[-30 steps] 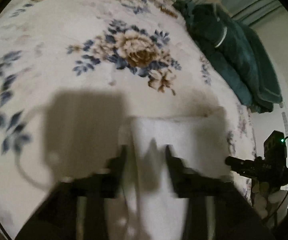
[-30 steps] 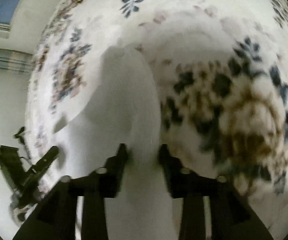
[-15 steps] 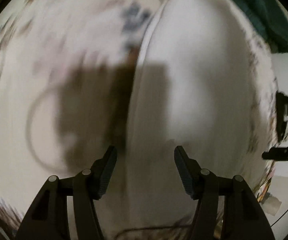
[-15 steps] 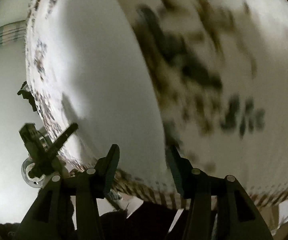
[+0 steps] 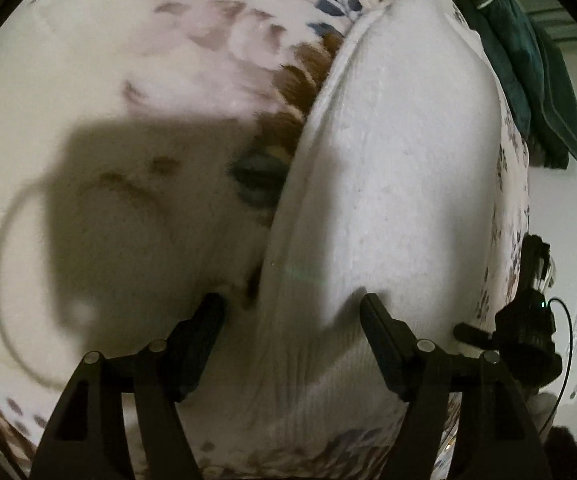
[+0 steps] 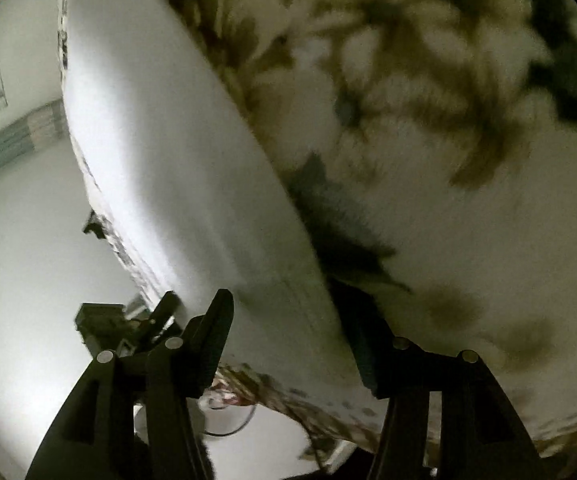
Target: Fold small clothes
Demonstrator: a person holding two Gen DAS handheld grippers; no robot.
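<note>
— Edges and room?
— One white cloth [image 5: 388,184] lying flat on the floral blanket [image 5: 136,80], near the blanket's front edge; hemmed left side running up and away. Bare blanket wide open to the left, only shadow there. Floor [image 6: 28,240] past the edge in the right view.
— Tongs?
— Left gripper [image 5: 292,312] spread, jaws just been widening, straddling the cloth's left hem, pinching nothing. Right gripper [image 6: 288,316] likewise parted, just been widening, over the cloth's near corner, gripping nothing.
— Count?
— One cloth, two grippers, one teal pile [image 5: 528,64] far off.
</note>
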